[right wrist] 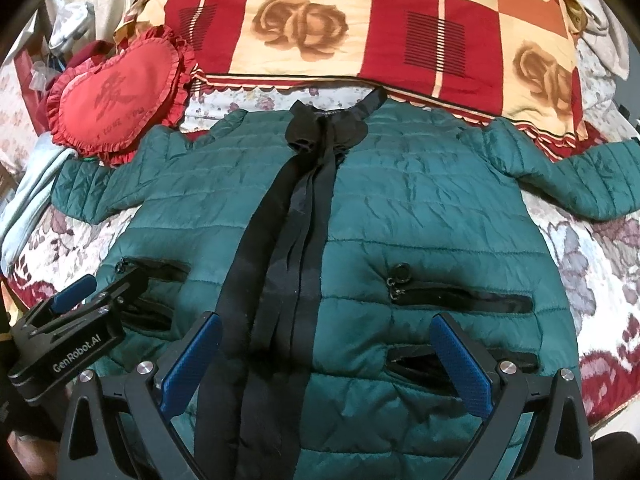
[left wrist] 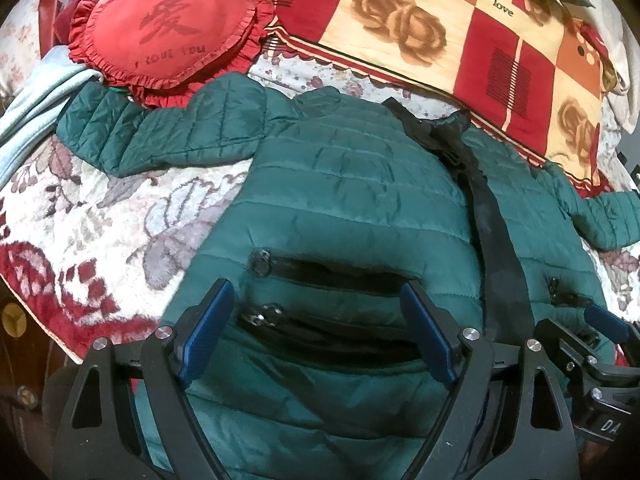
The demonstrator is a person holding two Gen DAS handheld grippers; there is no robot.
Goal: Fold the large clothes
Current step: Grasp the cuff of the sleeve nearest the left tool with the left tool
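Left wrist view: we saw the left gripper [left wrist: 316,316] with its blue-padded jaws spread wide and nothing held between them, poised above the lower left front panel of a green quilted jacket [left wrist: 352,184]. The jacket lay front-up and spread flat on a floral blanket [left wrist: 100,216], collar toward a checked red-and-cream quilt [left wrist: 440,28], with both sleeves stretched outward. Two zippered pocket openings [left wrist: 332,272] lay between the spread fingers [left wrist: 210,304]. A black placket strip [left wrist: 496,240] ran down the jacket's centre, and part of the right gripper [left wrist: 600,320] showed at the frame's right edge. A red heart-shaped cushion [left wrist: 160,28] rested beside the left sleeve, touching its upper edge. In the right wrist view, we saw the right gripper [right wrist: 326,344] likewise wide open and holding nothing, straddling the black placket strip [right wrist: 288,240] and the right-hand pocket zips [right wrist: 460,296] of the jacket [right wrist: 420,200]. The left gripper [right wrist: 76,300] appeared at lower left over the other pocket; whether either gripper touched the fabric we could not tell.
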